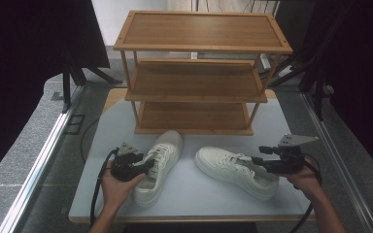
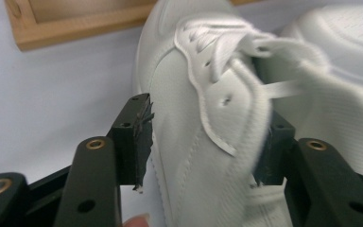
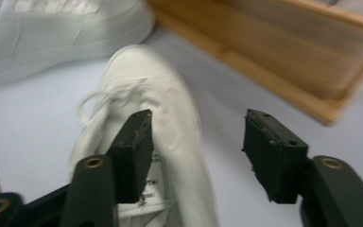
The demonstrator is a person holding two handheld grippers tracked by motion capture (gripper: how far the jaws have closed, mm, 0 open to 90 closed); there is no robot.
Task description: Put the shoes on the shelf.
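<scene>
White shoes lie in front of the wooden rack (image 1: 201, 73). Your left gripper (image 2: 208, 142) straddles the left shoe (image 1: 159, 165), seemingly unclamped; your right gripper (image 3: 196, 156) gapes over the right shoe (image 1: 235, 171).

The insole label (image 3: 153, 189) in the right shoe (image 3: 170, 142) is too blurred to read.

bare tabletop (image 1: 189, 191) ahead (near edge), rack (image 1: 194, 124) blocking beyond shoes (image 1: 158, 165)
</scene>
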